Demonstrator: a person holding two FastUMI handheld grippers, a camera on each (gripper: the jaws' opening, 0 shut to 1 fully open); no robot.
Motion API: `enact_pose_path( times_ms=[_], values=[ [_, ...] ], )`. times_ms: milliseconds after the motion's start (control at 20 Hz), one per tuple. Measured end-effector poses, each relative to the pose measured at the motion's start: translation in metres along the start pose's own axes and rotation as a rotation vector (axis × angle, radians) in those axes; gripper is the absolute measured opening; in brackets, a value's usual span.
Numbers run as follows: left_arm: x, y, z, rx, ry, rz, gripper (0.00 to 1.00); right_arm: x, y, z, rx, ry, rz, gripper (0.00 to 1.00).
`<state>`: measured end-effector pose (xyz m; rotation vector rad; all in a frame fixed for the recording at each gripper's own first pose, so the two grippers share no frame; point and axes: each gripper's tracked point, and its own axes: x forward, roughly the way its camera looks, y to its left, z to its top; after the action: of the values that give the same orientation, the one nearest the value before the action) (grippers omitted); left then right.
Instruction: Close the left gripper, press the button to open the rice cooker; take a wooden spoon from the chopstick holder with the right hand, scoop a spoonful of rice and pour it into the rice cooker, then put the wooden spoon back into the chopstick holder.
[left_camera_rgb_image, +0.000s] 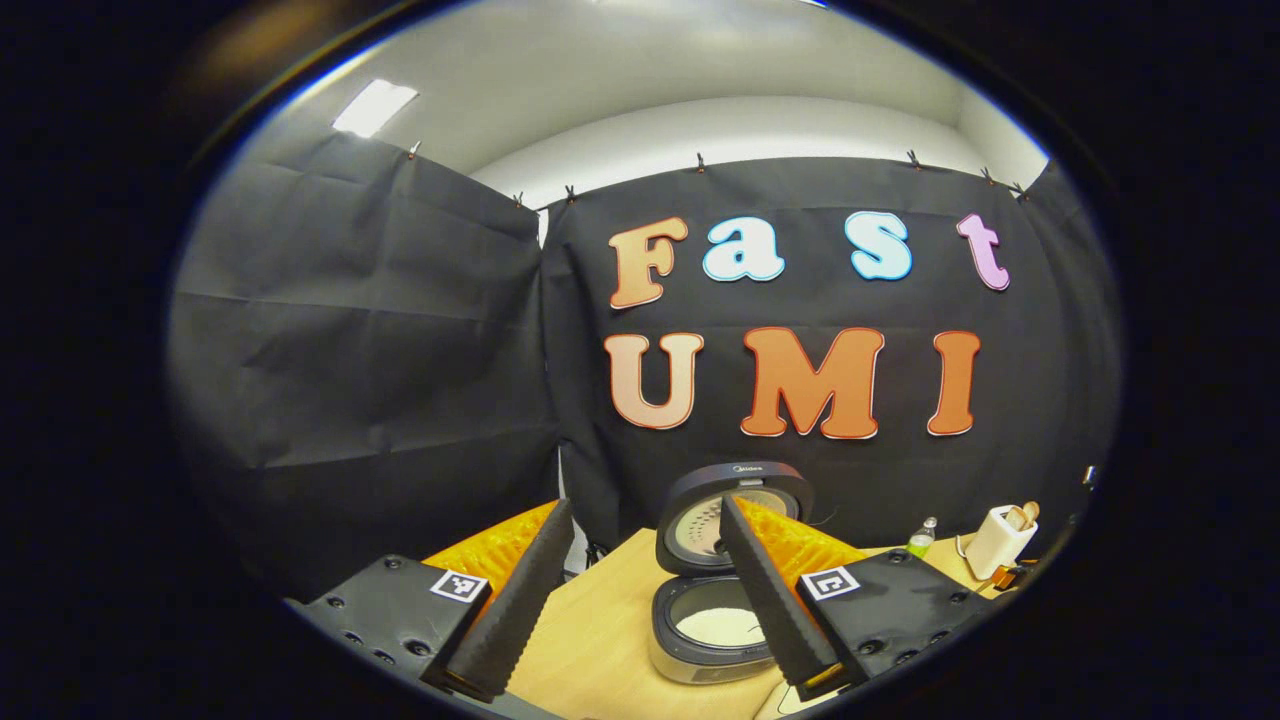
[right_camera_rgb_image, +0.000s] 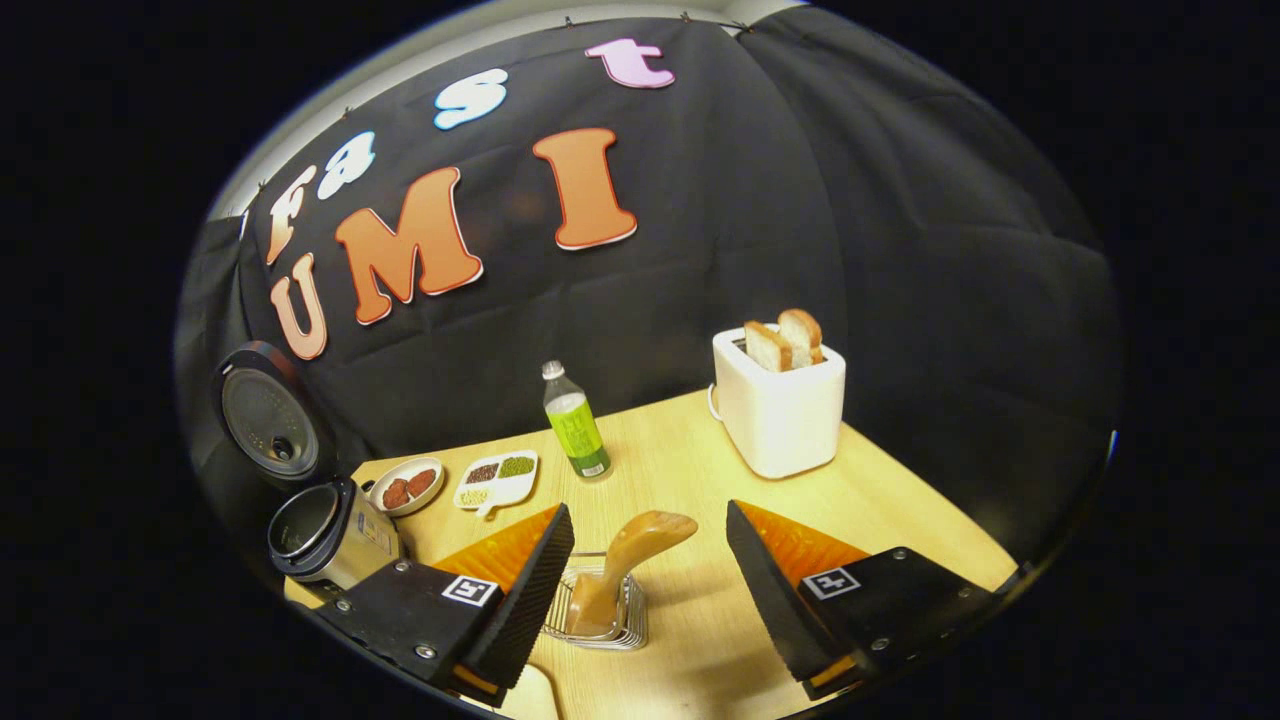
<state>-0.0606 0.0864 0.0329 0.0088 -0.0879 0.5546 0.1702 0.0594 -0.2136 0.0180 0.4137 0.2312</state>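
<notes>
— What are your two tools doing?

— My left hand-held gripper (left_camera_rgb_image: 640, 590) is released, its two fingers spread wide with nothing between them, raised above the surface (left_camera_rgb_image: 600, 630). My right hand-held gripper (right_camera_rgb_image: 650, 580) is released too, fingers apart on either side of the chopstick holder (right_camera_rgb_image: 600, 625) without touching it.

— Where is the rice cooker?

— In the left gripper view, one rice cooker (left_camera_rgb_image: 715, 620) stands ahead of my left fingers with its lid (left_camera_rgb_image: 735, 515) raised upright; pale contents show in the pot. In the right gripper view it sits at the far left edge of the surface.

— And the spoon?

— One wooden spoon (right_camera_rgb_image: 630, 565) stands in the wire chopstick holder, its bowl end up and leaning right, between my right fingers.

— What else do you count?

— One green bottle (right_camera_rgb_image: 575, 425), one white toaster (right_camera_rgb_image: 780, 410) with two bread slices (right_camera_rgb_image: 785, 340) sticking out, one round dish (right_camera_rgb_image: 405, 487) and one divided tray (right_camera_rgb_image: 497, 478) of grains and beans.
</notes>
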Motion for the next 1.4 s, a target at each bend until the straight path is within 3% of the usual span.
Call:
enact_pose_path(
  times_ms=[150,250,450,600,850,1050,1400],
  values=[
    [-0.005,0.005,-0.005,-0.002,0.014,0.037,0.96,0.015,0.004,-0.025,0.061,0.077,0.014,0.93],
    [-0.007,0.003,-0.008,-0.002,0.018,0.043,0.96,0.023,0.009,-0.036,0.074,0.110,0.011,0.83],
    [-0.006,0.006,-0.012,0.018,0.026,0.062,0.97,0.026,0.013,-0.042,0.087,0.151,0.022,0.53],
    [-0.007,0.012,-0.019,0.024,0.046,0.076,0.97,0.025,0.021,-0.039,0.121,0.151,0.048,0.21],
    [-0.016,0.030,-0.019,0.028,0.049,0.101,0.98,0.024,0.030,-0.031,0.077,0.130,0.061,0.12],
    [-0.007,0.038,-0.019,0.030,0.049,0.083,0.99,0.018,0.034,-0.013,0.067,0.074,0.026,0.07],
    [0.029,0.052,-0.009,0.031,0.022,-0.010,1.00,-0.039,0.058,0.052,0.032,-0.105,-0.005,0.05]
  ],
)
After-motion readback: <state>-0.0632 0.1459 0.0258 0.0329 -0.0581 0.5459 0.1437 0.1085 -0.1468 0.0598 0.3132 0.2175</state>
